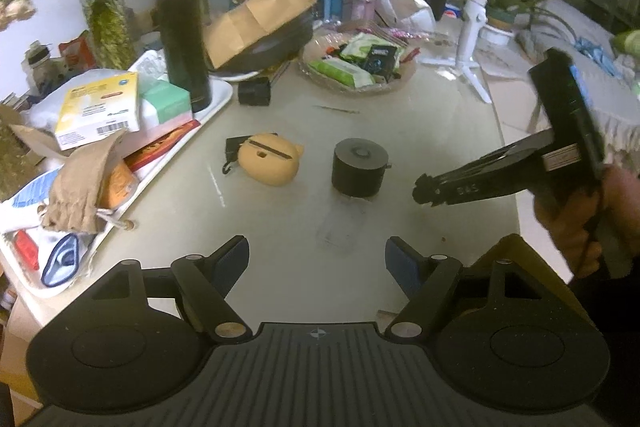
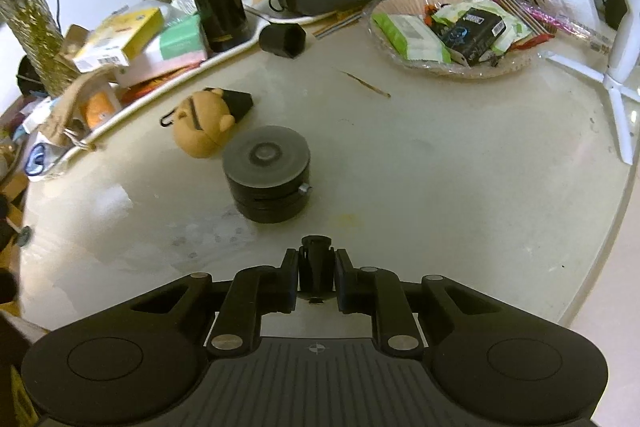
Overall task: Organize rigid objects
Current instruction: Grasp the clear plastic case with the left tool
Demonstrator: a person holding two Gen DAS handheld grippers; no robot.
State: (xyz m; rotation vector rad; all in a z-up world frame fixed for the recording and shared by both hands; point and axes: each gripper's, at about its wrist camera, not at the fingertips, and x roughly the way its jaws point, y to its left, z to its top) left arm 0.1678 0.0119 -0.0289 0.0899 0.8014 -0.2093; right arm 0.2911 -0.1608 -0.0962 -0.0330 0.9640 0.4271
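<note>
Black plastic fingers of the right gripper (image 2: 316,267) are clenched on a small black ribbed plastic piece (image 2: 316,263), which stands between the pads with its round tip poking out in front. In the left wrist view the same gripper (image 1: 424,193) hangs above the right side of the pale cream desk (image 1: 440,131), held by a hand (image 1: 576,219), its tip pointing toward a short black cylinder with a small side knob (image 1: 360,167). That cylinder stands upright near the middle of the desk, and in the right wrist view (image 2: 270,173) it lies just ahead of the clamped piece.

Just beside the cylinder, apart from it, lies a tan bear-shaped silicone case (image 1: 269,159) with a black clip at its far side. Farther back sits a small black hexagonal cup (image 1: 254,91), tipped on its side, near a white tray (image 1: 218,103) that carries a tall black flask (image 1: 180,31), a yellow carton (image 1: 98,109) and a brown drawstring pouch (image 1: 78,187). A shallow round basket of green and black packets (image 1: 356,65) stands behind the cylinder, with a white folding tripod (image 1: 470,39) to its right.

The left gripper (image 1: 317,259) hovers over bare desk with its fingers released, blue pads well apart, nothing between them.
</note>
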